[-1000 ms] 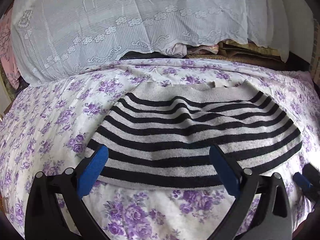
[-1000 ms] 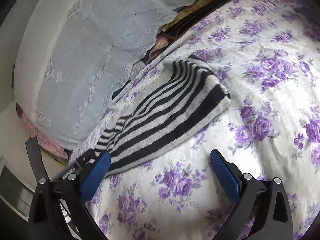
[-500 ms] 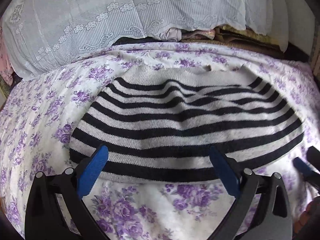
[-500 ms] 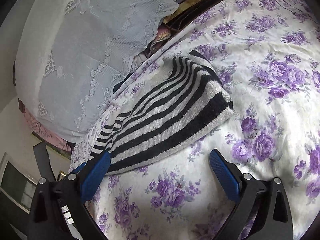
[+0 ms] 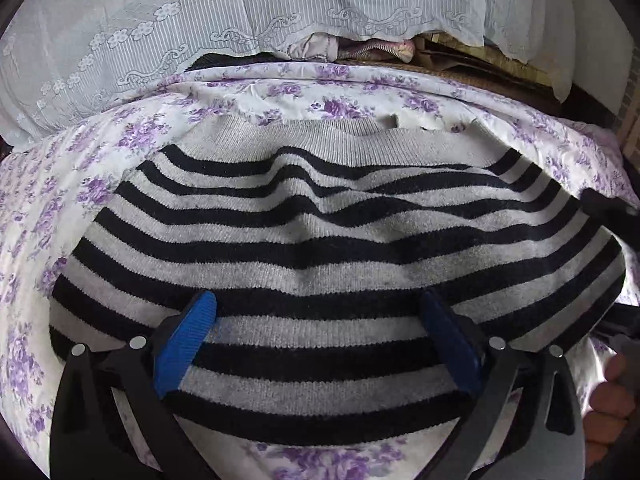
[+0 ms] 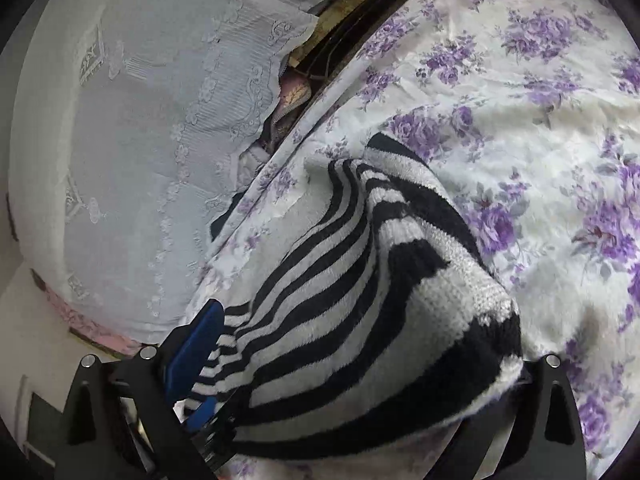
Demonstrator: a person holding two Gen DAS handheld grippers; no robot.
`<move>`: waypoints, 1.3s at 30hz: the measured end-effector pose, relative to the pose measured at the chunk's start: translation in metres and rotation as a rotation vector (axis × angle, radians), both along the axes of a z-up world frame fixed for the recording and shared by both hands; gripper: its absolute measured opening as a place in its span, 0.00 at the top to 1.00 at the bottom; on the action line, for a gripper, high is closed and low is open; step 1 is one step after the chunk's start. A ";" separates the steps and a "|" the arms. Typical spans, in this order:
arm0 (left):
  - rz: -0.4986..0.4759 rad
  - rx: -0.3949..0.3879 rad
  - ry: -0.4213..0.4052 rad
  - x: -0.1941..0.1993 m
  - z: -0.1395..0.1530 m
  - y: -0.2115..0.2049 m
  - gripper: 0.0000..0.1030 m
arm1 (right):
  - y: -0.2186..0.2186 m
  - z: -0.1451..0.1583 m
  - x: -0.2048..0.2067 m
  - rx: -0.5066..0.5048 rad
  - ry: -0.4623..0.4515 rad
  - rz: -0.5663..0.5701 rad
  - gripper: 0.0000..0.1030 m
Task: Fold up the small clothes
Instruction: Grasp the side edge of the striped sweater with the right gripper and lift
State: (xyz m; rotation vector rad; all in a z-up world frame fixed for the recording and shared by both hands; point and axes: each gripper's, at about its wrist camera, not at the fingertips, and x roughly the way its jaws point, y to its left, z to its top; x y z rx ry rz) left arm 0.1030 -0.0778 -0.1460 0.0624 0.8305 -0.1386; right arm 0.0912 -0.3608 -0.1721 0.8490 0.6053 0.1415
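A grey-and-black striped sweater (image 5: 320, 240) lies folded flat on the purple-flowered bedsheet (image 5: 48, 200), its ribbed grey band on the far side. My left gripper (image 5: 316, 320) is open and low over the sweater's near edge, with the striped knit between its blue pads (image 5: 186, 344). In the right wrist view the sweater's end (image 6: 380, 320) bulges up between the fingers of my open right gripper (image 6: 352, 360). Its left pad (image 6: 196, 352) shows, while the knit hides the right one. A blue tip (image 6: 200, 412) of the other gripper pokes out beneath the sweater there.
A white lace cover (image 5: 240, 20) drapes a tall pile at the back of the bed, with folded cloths (image 5: 380, 46) showing under its edge. A person's hand (image 5: 608, 400) is at the lower right. The flowered sheet (image 6: 540, 120) stretches away to the right.
Both grippers have moved forward and down onto the sweater. Its near edge and right end now lie between their open fingers, and the right end has bunched up.
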 end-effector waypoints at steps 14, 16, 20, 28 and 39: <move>0.080 0.068 -0.008 0.034 -0.001 0.012 0.04 | -0.013 -0.012 0.016 -0.024 -0.001 -0.115 0.55; 0.081 0.078 -0.013 0.032 -0.002 0.011 0.04 | -0.012 -0.012 0.019 -0.036 0.003 -0.102 0.54; 0.082 0.104 -0.033 0.028 -0.002 0.007 0.04 | -0.010 -0.011 0.026 -0.036 -0.008 -0.072 0.42; 0.080 0.099 -0.031 0.026 -0.002 0.008 0.04 | -0.006 -0.008 0.027 -0.071 0.014 -0.047 0.56; 0.080 0.095 -0.028 0.026 -0.002 0.008 0.04 | -0.022 -0.019 0.022 0.053 0.017 -0.075 0.78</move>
